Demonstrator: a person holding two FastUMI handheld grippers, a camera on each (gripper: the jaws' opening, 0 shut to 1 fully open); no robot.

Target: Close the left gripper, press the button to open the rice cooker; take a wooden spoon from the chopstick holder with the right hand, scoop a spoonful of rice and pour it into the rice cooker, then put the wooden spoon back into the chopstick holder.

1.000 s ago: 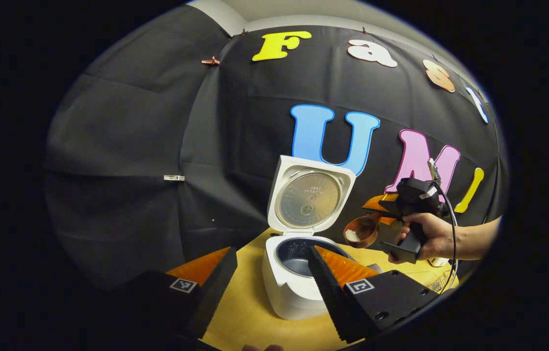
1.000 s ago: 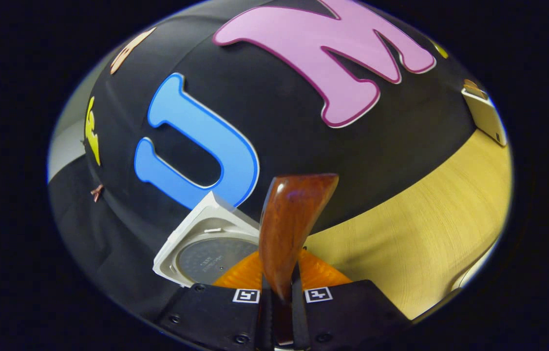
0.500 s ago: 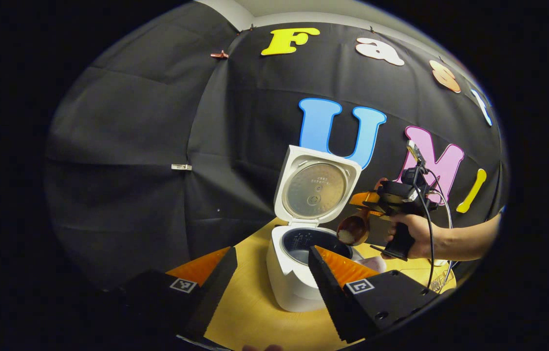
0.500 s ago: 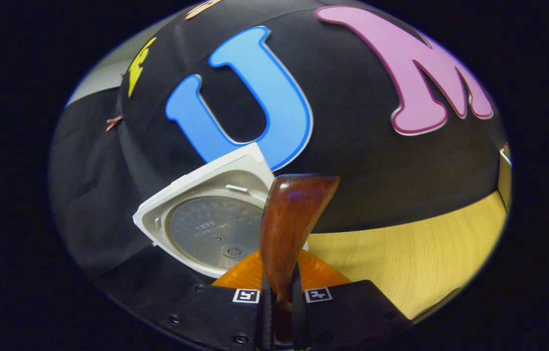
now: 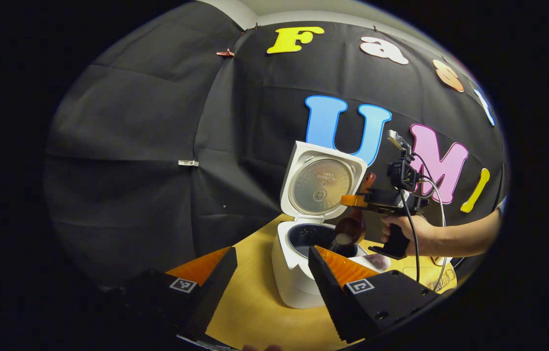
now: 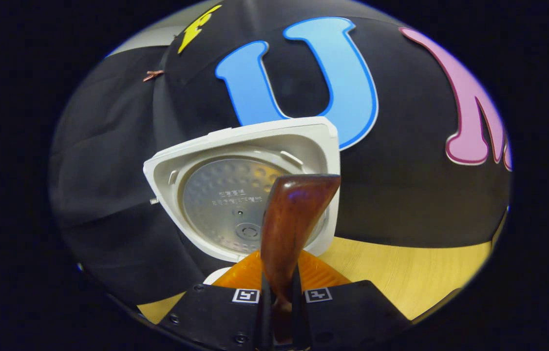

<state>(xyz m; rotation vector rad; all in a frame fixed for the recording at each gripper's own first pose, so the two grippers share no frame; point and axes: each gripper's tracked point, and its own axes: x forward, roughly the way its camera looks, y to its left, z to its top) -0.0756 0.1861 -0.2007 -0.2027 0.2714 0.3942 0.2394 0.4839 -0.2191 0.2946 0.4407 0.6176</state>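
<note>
We log the white square rice cooker (image 5: 303, 263), lid raised. Directly above its pot's right rim hangs the red-brown wooden spoon (image 5: 350, 228), tipped bowl-down, handle rising rightward into the right gripper (image 6: 278, 287), clamped on it. Left gripper (image 5: 270, 273) gapes empty, nearer us.

Wall: black cloth (image 5: 123, 146), creased, from 9 to 3 o'clock
Corner: pale wall (image 5: 235, 9) at 12 o'clock
Table: light wood (image 6: 401, 278) — at 5 o'clock
Clip: copper (image 5: 225, 52) — on cloth
</note>
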